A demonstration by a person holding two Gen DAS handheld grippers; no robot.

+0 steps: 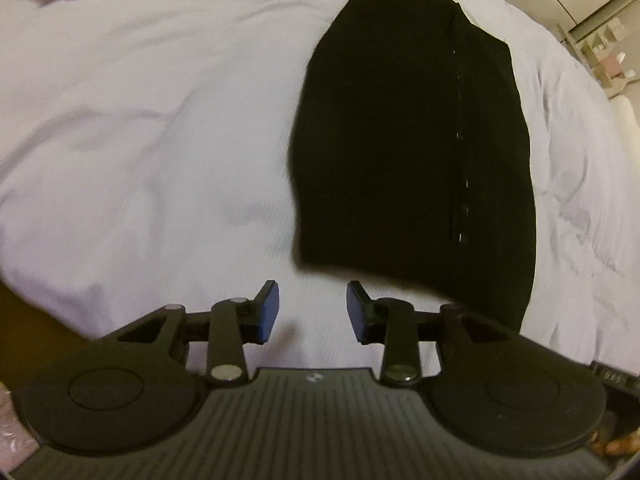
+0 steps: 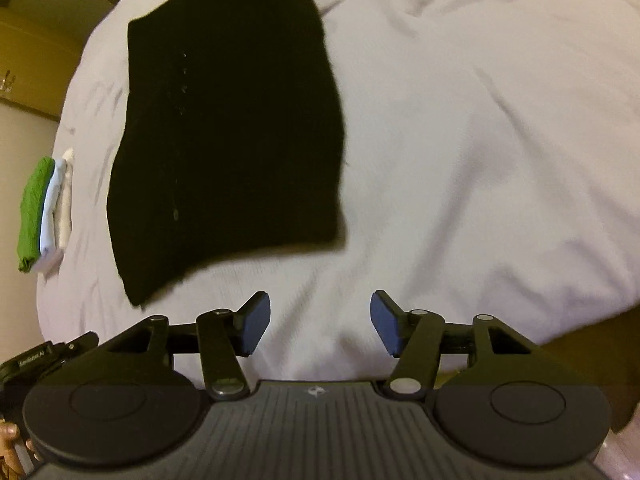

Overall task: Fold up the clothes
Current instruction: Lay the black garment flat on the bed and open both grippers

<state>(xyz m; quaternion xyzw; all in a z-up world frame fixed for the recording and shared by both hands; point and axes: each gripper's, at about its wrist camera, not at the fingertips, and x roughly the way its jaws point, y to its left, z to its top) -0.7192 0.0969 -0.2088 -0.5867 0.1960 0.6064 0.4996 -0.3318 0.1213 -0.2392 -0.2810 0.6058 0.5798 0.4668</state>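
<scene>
garment: black garment [image 1: 412, 140] is lying flat on the white bed cover [image 1: 140, 120], laid out as a long narrow panel; it could be partly folded or only spread, and the pictures are not settling which
long axis: running away from both cameras, near hem closest to the grippers, far end tapering toward the top of both views
direction from left gripper: left gripper [image 1: 312, 310] is hovering just short of the near hem, garment lying ahead and to its right
direction from right gripper: right gripper [image 2: 320, 322] is sitting off the near hem too, garment [image 2: 228, 128] lying ahead and to its left
nearer: close call, both near the hem; the garment is lying between the two
left jaws: standing wide apart, nothing between the blue pads
right jaws: standing wide apart too, holding nothing
fabric: matte, dark, thin-looking knit; a line of small pale dots running lengthwise, maybe buttons or stitching, too small to tell
edges: near hem slightly curled and blurred, side edges wavy
bed cover: soft, wrinkled, likely giving under a pinch
stack: folded pile [image 2: 42, 216] of green, pale blue and white cloth sitting at the bed edge, well apart from the garment
</scene>
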